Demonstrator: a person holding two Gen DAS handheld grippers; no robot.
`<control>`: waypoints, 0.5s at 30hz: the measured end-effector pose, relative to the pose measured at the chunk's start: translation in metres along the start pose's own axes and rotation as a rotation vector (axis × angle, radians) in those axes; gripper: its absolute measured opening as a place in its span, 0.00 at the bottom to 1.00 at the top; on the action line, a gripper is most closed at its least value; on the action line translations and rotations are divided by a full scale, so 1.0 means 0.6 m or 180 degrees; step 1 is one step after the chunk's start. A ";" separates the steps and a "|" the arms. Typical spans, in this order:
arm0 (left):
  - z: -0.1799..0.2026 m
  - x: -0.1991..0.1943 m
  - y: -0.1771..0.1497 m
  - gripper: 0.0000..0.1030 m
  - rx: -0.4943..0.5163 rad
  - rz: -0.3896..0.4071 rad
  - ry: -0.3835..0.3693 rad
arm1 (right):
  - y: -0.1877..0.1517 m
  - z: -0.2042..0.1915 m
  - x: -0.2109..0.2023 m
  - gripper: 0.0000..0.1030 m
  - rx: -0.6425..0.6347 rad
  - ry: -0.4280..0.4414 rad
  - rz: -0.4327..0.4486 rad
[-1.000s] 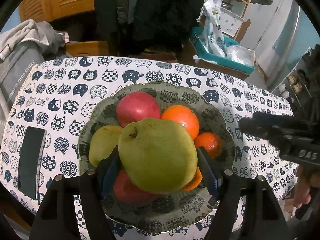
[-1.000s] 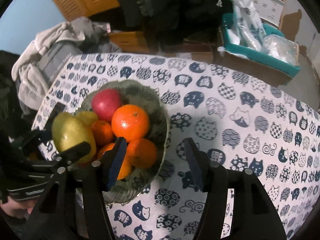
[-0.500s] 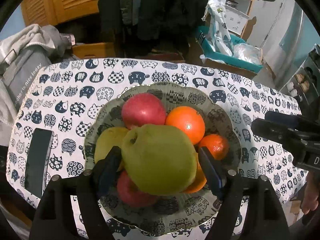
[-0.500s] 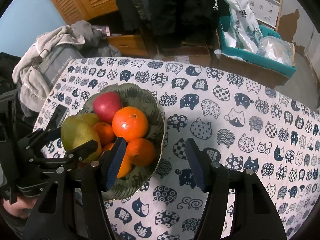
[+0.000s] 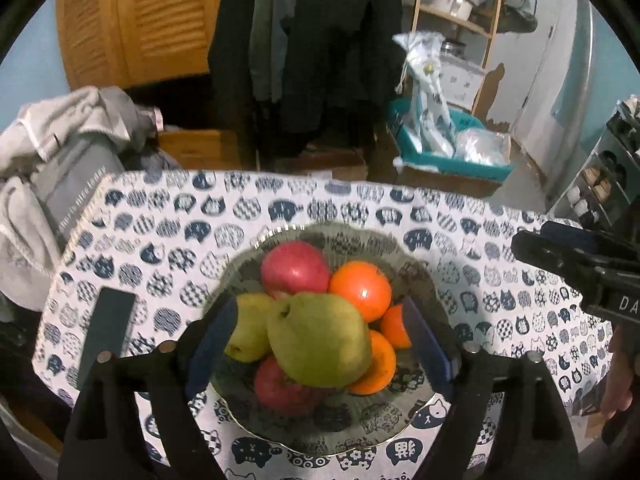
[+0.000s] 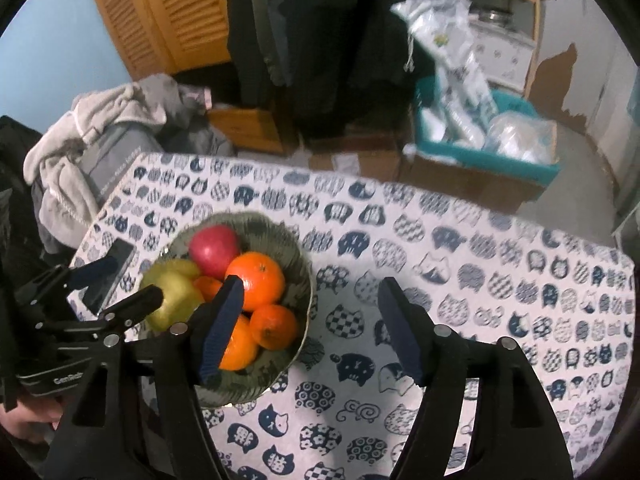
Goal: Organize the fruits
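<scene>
A patterned bowl [image 5: 352, 432] on the cat-print tablecloth holds a big green pear [image 5: 318, 340] on top, a second pear [image 5: 248, 332], two red apples [image 5: 295, 266] and several oranges [image 5: 360, 290]. My left gripper [image 5: 318, 350] is open above the bowl, its fingers clear of the big pear on both sides. My right gripper [image 6: 310, 328] is open and empty above the bowl's right rim [image 6: 308, 300]; the fruit pile shows there too, with an orange [image 6: 256, 286] on top.
A dark phone [image 5: 108, 328] lies on the table left of the bowl. Grey clothes [image 5: 48, 168] are piled beyond the table's left edge. A teal bin with bags [image 5: 452, 152] stands on the floor behind. Bare tablecloth [image 6: 500, 300] lies right of the bowl.
My left gripper has let go of the big pear, which now rests on the fruit pile, and has pulled back and up. My right gripper has also risen and drawn back.
</scene>
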State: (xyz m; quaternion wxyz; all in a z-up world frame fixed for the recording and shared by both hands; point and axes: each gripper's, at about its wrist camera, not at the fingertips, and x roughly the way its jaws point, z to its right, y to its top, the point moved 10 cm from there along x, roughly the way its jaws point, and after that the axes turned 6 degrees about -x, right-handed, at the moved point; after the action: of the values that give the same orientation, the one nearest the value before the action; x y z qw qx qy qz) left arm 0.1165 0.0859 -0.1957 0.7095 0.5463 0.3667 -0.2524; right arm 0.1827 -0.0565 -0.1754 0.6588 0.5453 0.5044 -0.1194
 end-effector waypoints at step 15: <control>0.036 -0.102 0.044 0.90 0.0141 0.0415 -0.0088 | 0.052 0.010 -0.123 0.81 -0.0020 -0.0306 0.0522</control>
State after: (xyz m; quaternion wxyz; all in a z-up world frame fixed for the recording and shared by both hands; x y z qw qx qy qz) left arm 0.1049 0.0697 -0.1281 0.7172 0.5810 0.3148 -0.2212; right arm 0.1740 -0.0784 -0.0988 0.6915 0.5763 0.4262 -0.0895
